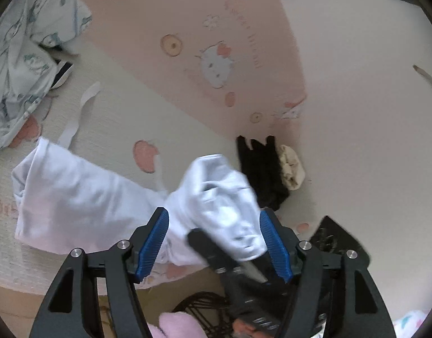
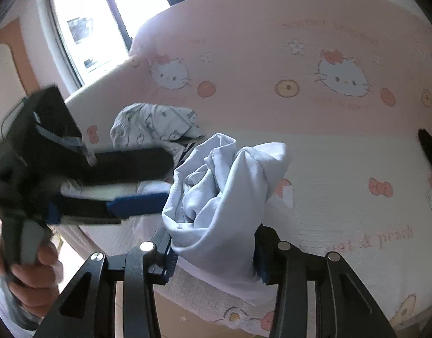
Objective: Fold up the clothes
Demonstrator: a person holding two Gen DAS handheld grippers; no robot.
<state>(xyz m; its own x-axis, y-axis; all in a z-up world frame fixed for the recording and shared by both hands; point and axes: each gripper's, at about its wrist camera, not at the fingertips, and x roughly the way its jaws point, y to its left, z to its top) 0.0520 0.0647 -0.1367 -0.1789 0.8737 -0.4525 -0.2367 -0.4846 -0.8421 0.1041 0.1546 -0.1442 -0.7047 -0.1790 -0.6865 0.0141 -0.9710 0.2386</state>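
White garment: lies on the bed, lower left of the left wrist view, with one end bunched and lifted at lower centre. Its long axis runs from the left edge of that frame toward lower centre; the flat end points left, the raised bunch points toward the cameras.

Right gripper: jaws clamped on the bunched end, cloth heaped between and above them at lower centre of the right wrist view.

Left gripper: jaws apart, blue pads either side of the bunch, nothing pinched. In the right wrist view it comes in from the left, held by a hand, its tips just beside the cloth.

Judgement: the step looks like securing a second hold to spread the garment. To do it well, the left jaws should close on a single edge or corner, not the wad, well apart from the right hold, so the cloth can be drawn flat along its long axis.

Other clothes: patterned heap upper left; black item and cream item centre right.
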